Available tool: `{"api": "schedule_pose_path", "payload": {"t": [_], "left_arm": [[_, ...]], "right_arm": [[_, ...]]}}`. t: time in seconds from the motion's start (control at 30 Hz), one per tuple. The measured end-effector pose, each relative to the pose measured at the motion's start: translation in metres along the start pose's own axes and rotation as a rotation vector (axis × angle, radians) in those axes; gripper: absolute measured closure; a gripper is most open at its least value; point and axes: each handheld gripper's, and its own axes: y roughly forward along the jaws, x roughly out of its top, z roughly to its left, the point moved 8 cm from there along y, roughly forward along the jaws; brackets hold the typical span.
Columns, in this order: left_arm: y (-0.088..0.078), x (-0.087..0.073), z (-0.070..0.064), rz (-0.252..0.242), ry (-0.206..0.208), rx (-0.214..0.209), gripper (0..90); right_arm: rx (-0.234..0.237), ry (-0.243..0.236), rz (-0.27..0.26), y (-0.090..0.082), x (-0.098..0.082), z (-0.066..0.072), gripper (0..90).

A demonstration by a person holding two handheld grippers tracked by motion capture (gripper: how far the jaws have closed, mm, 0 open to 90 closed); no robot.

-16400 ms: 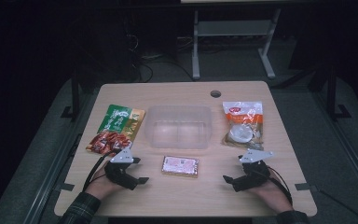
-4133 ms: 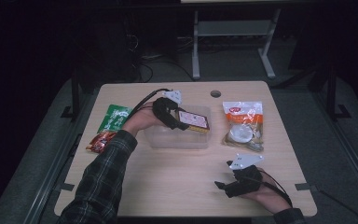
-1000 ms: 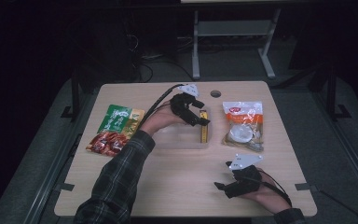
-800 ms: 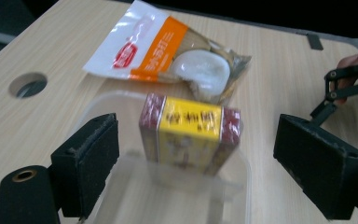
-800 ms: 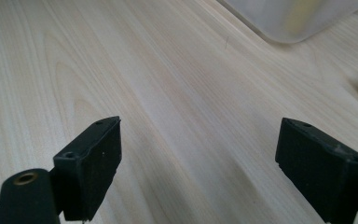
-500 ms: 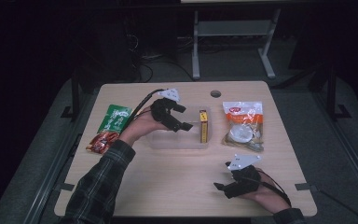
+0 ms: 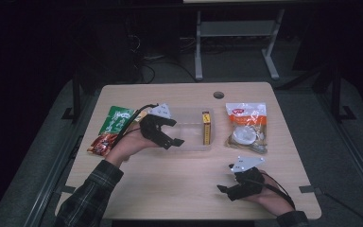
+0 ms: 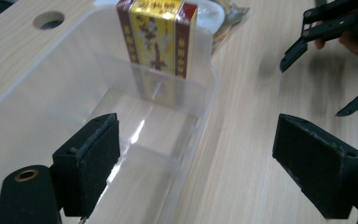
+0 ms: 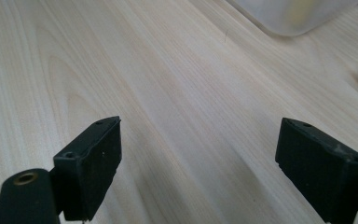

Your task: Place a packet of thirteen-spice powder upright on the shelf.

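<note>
Risk notes, packing of snack items into the clear bin (image 7: 189, 130).

Left gripper (image 7: 168, 135): jaws spread wide, nothing between the pads (image 8: 91, 161). It hangs over the near left part of the bin; in the left gripper view one pad sits above the bin's inside, the other outside its near wall.

Yellow-and-red box (image 8: 158, 35): straight ahead of the left gripper, inside the bin, standing on edge against the far end wall. From the high view it reads as a narrow upright strip (image 7: 206, 127) at the bin's right end.

Right gripper (image 7: 238, 182): jaws also wide apart, holding nothing, low over bare table (image 9: 168, 93) near the person's edge.

Items outside the bin: green packet (image 7: 116, 119) and red packet (image 7: 101, 142) beside the left gripper's outer side; white-and-orange bag (image 7: 246, 127) ahead of the right gripper, just past the bin's right end.

What could go wrong, judged from this:
- Box stands on a thin edge and leans on a wall. A knock to the bin could tip it flat.
- Inner pad may catch the light, unheld bin's rim and drag it.
- Later items dropped in could topple the box.
</note>
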Motion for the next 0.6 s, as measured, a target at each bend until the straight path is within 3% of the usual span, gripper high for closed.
{"api": "schedule_pose_path", "payload": {"t": [0.3,0.6], "left_arm": [[-0.012,-0.032,-0.017,-0.019,-0.032,0.035,14.9],[-0.021,-0.067,-0.032,-0.021,-0.077,0.023,14.5]], "right_arm": [[0.000,-0.002,0.002,0.001,-0.001,0.001,13.8],[-0.005,-0.003,0.002,0.002,-0.001,0.000,13.8]]}}
